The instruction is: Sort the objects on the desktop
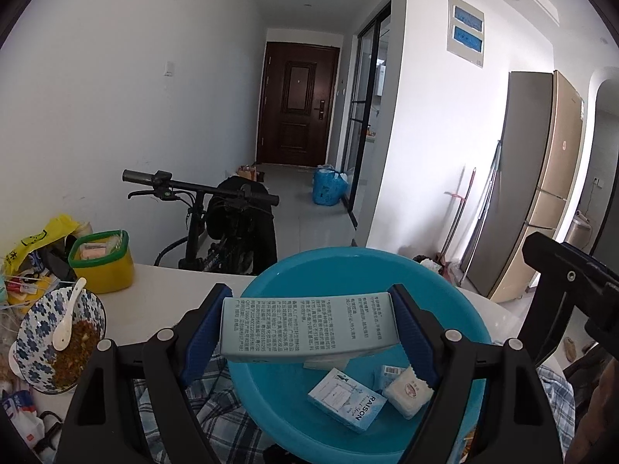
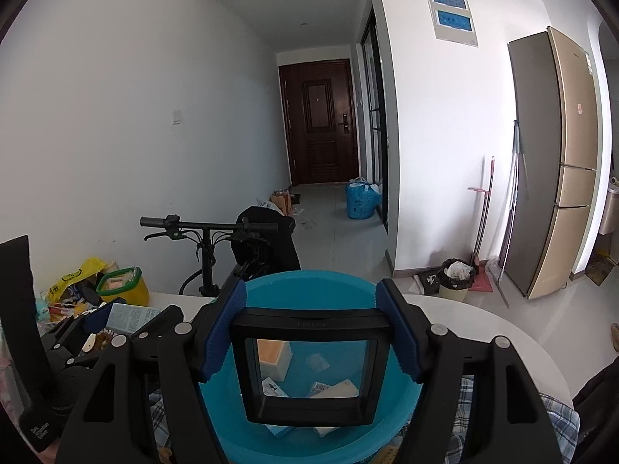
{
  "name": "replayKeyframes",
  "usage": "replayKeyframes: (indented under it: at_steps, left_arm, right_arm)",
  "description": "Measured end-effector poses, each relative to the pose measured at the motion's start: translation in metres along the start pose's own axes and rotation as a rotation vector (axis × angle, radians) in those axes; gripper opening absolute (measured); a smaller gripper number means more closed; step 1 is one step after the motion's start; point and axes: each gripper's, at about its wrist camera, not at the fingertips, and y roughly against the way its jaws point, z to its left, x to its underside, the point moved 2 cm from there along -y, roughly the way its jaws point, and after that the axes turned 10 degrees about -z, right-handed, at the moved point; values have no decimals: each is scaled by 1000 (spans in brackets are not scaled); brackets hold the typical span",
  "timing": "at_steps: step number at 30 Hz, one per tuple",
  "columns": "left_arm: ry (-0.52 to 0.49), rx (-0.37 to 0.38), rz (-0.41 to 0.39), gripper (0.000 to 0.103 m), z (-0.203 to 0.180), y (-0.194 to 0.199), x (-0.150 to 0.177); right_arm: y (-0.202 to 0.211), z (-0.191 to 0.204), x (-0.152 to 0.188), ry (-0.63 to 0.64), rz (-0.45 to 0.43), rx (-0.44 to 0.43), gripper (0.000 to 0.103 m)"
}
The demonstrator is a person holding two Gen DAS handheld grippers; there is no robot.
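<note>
My left gripper (image 1: 309,328) is shut on a long pale blue printed box (image 1: 309,326) and holds it above a blue plastic basin (image 1: 278,402). In the basin lie a small blue RAISON box (image 1: 347,399) and a white packet (image 1: 407,391). My right gripper (image 2: 311,332) is shut on a black square frame with a clear window (image 2: 309,367), held over the same basin (image 2: 220,421). The left gripper with its box shows at the left of the right wrist view (image 2: 127,319).
A white table (image 1: 154,294) carries a patterned bowl of food with a spoon (image 1: 58,340), a yellow tub with a green rim (image 1: 101,261) and yellow bags at the left. A plaid cloth (image 1: 216,417) lies under the basin. A bicycle (image 1: 216,208) stands behind the table.
</note>
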Motion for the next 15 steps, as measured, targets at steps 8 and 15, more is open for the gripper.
replayKeyframes:
  at_steps: [8,15]
  left_arm:
    - [2,-8,92,84,-1,-30,20]
    - [13,-6,153,84,0,-49,33]
  right_arm:
    - [-23,-2,16,5,67,16,68]
    - [-37,-11,23,-5,108,39,68]
